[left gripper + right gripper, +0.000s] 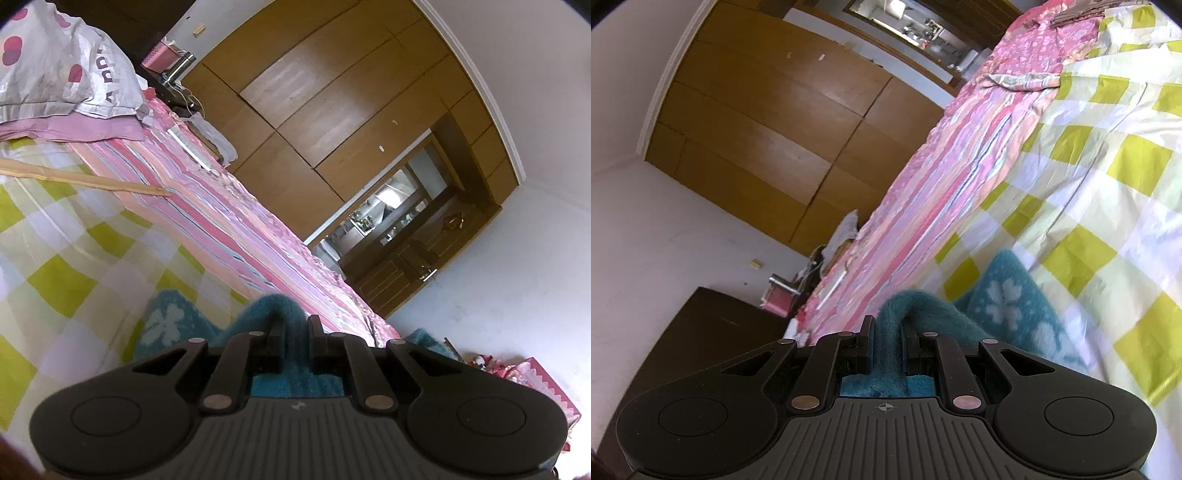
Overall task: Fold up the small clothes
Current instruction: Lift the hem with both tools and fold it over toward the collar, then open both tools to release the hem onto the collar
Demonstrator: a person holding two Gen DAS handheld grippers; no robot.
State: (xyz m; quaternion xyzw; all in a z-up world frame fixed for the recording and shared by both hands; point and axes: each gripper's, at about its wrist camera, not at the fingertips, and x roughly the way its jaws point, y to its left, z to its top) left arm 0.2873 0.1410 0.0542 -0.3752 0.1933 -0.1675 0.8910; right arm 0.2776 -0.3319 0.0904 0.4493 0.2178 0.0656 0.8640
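A small teal fleece garment [173,325] with pale flower prints lies on a bed with a green and white checked sheet [55,258]. My left gripper [293,325] is shut on a bunched fold of the teal garment, lifted off the sheet. In the right wrist view the same garment [1008,299] spreads to the right over the checked sheet [1108,166]. My right gripper [888,326] is shut on another raised fold of it. The cloth fills the gap between both pairs of fingers.
A pink striped blanket [229,206] runs along the bed's far side, also in the right wrist view [953,177]. A grey pillow with pink dots [62,62] and a thin wooden stick [85,179] lie on the bed. Brown wardrobes [332,92] stand beyond.
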